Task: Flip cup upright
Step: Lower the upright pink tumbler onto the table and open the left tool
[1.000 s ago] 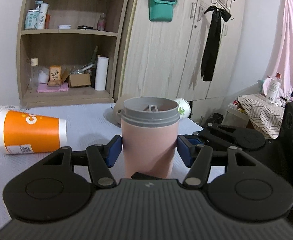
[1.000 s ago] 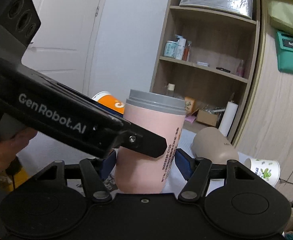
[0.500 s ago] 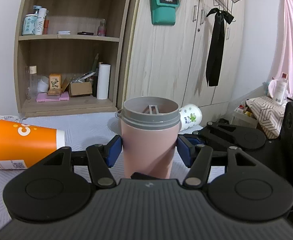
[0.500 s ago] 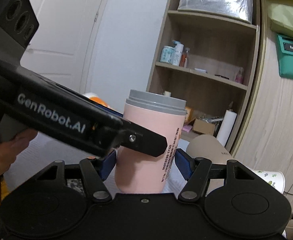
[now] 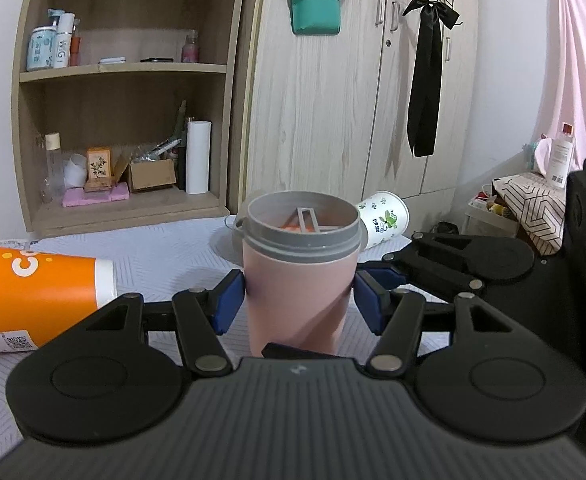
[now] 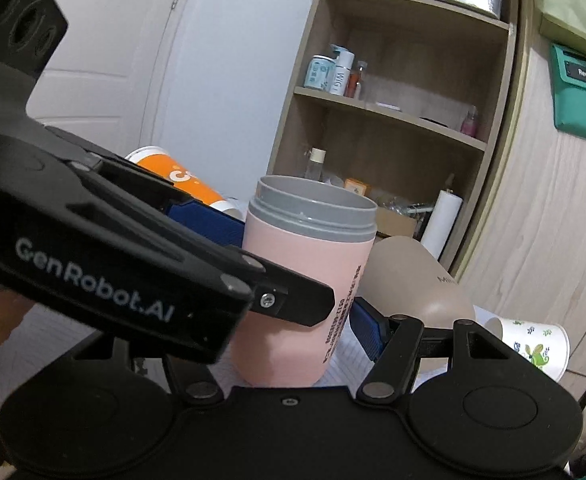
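A pink cup with a grey rim (image 5: 299, 280) stands upright on the white cloth, mouth up. My left gripper (image 5: 299, 300) has its blue pads on either side of the cup, the left pad touching and the right pad close to the wall. In the right wrist view the same pink cup (image 6: 305, 300) stands between the pads of my right gripper (image 6: 305, 320), with a small gap at the right pad (image 6: 367, 330). The left gripper's black body crosses that view and hides the right gripper's left pad.
An orange paper cup (image 5: 33, 300) lies on its side at the left. A white printed paper cup (image 5: 383, 218) and a beige cup (image 6: 417, 284) lie behind. A wooden shelf (image 5: 125, 68) and wardrobe stand beyond the table. A cluttered side table (image 5: 533, 204) is right.
Both cameras have risen and tilted down, so the pink cup's open mouth shows more. The cup stays upright between both pairs of pads. The right gripper's pads look slightly wider.
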`<state>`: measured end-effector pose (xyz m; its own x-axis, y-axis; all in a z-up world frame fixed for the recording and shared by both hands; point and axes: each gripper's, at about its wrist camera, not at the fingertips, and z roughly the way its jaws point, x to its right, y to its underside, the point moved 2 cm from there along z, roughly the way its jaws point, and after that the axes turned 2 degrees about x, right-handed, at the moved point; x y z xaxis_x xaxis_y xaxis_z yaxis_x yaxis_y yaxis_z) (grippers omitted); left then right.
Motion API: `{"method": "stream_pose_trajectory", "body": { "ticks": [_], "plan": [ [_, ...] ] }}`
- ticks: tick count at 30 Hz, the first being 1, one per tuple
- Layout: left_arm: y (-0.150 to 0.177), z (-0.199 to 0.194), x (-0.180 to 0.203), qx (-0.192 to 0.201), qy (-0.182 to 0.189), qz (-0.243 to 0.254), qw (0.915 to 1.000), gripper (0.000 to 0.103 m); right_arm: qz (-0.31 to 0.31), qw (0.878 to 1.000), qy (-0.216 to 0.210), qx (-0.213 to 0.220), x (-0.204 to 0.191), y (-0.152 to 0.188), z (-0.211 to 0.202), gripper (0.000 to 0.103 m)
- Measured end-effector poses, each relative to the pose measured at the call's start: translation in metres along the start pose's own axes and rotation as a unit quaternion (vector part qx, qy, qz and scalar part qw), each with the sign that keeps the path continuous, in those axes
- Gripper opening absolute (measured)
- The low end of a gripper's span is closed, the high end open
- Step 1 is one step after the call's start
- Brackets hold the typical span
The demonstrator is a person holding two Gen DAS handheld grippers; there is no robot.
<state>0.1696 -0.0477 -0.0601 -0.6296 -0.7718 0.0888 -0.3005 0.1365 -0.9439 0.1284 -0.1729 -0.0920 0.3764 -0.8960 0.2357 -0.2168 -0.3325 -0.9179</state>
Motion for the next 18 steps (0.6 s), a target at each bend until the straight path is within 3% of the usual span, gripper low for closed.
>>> {"method": "stream_pose_trajectory", "body": {
  "ticks": [18],
  "plan": [
    [0.004, -0.011, 0.000, -0.008, 0.017, -0.056, 0.9983, 0.062, 0.015, 1.000, 0.006, 0.002, 0.003, 0.003, -0.015, 0.072]
  ]
}}
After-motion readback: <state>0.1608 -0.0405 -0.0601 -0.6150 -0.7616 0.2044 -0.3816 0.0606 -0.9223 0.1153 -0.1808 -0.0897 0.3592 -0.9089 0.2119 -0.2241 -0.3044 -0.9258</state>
